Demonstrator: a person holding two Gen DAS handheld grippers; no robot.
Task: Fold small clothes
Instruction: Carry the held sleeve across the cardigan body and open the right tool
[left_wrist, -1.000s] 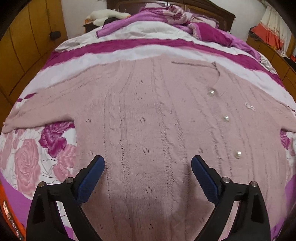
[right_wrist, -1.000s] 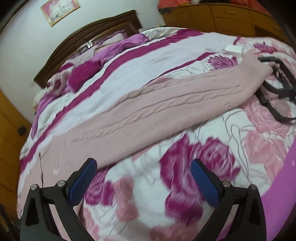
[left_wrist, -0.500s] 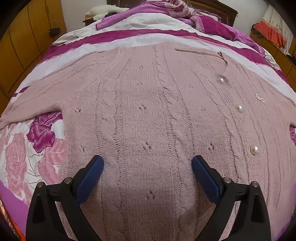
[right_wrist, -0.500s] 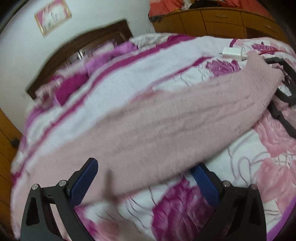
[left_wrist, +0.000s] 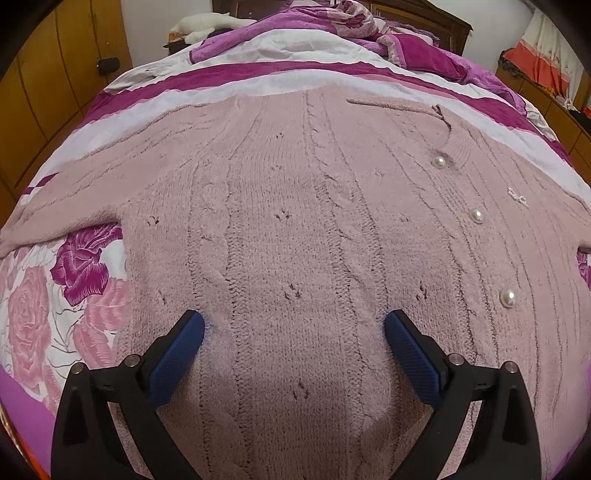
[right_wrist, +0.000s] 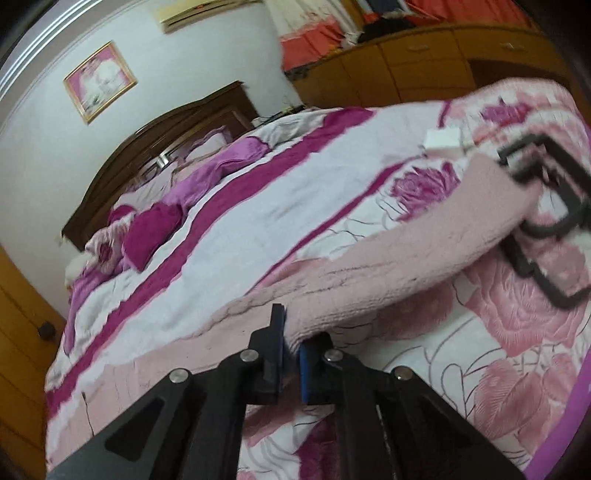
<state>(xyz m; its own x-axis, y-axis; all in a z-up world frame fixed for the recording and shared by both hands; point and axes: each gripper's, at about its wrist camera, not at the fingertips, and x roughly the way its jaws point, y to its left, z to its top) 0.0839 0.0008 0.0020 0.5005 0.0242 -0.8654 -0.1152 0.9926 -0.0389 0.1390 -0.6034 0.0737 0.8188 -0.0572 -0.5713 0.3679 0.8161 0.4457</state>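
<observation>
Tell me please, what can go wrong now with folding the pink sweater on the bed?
The right tongs pinch only the lower edge of the sleeve, so the soft knit may slip out when lifted. The sleeve's cuff lies against a black frame and might snag. The left tongs stand open above the sweater body, so it could drag.

Left wrist view: close above pink cardigan (left_wrist: 295, 240), facing headboard (left_wrist: 424, 18). Right wrist view: low over bed (right_wrist: 258, 206), tilted, facing along sleeve. Both share cardigan, bedspread, headboard.
</observation>
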